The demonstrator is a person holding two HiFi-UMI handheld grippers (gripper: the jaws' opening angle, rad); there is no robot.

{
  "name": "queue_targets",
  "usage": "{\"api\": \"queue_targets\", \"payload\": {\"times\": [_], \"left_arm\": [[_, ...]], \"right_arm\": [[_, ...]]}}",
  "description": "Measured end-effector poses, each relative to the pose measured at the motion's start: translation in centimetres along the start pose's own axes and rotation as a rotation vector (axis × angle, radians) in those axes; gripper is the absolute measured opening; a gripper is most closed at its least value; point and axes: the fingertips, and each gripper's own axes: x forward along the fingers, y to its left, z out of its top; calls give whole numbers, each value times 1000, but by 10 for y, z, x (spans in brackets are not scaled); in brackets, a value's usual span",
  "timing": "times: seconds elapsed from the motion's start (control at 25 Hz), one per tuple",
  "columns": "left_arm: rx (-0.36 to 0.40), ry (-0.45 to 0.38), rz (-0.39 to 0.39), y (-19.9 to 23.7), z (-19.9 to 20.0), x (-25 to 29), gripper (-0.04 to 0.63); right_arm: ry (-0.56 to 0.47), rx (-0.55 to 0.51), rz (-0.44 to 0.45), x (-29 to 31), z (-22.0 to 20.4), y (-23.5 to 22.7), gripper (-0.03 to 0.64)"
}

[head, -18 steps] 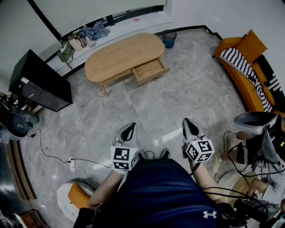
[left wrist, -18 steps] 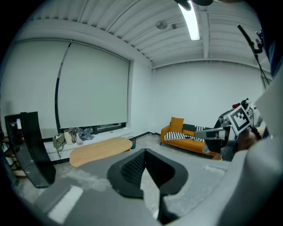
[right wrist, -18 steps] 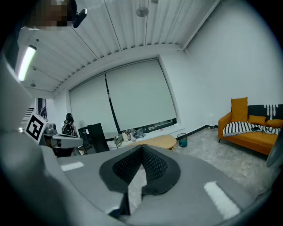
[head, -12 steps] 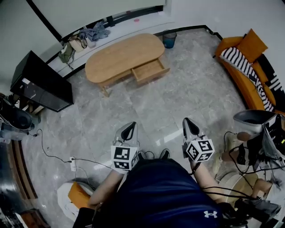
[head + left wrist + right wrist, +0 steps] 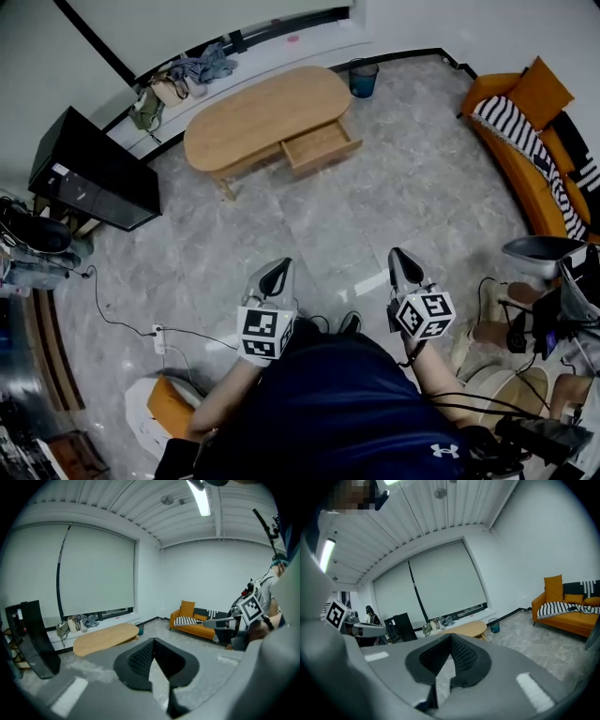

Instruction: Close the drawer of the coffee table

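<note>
Two jaws-together tools: the left hand-held gripper [image 5: 275, 273] and the right hand-held gripper [image 5: 401, 263] are both clenched on nothing. Well apart from them across the floor [image 5: 403, 206], the drawer [image 5: 321, 145] stands pulled out of the oval worktop [image 5: 253, 117]. Neither gripper view shows the drawer clearly. The orange sofa [image 5: 525, 164] is cut off at the edge.
</note>
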Motion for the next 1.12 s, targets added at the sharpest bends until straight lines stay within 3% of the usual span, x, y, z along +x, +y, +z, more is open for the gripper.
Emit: {"api": "queue_targets", "payload": {"times": [0.28, 0.48, 0.76, 0.96, 1.12], "left_arm": [[-38, 35, 10, 65, -14, 10, 2], [-45, 27, -81, 114, -6, 42, 2], [-37, 34, -203, 187, 3, 74, 2], [-43, 50, -235, 219, 2, 90, 2], [-31, 56, -250, 229, 9, 117, 2]], "right_arm": [[23, 7, -56, 41, -2, 13, 2], [13, 31, -184, 75, 7, 15, 2], [-37, 40, -282, 128, 36, 60, 3], [-37, 44, -358, 140, 37, 64, 2], [-16, 44, -367, 161, 32, 56, 2]]}}
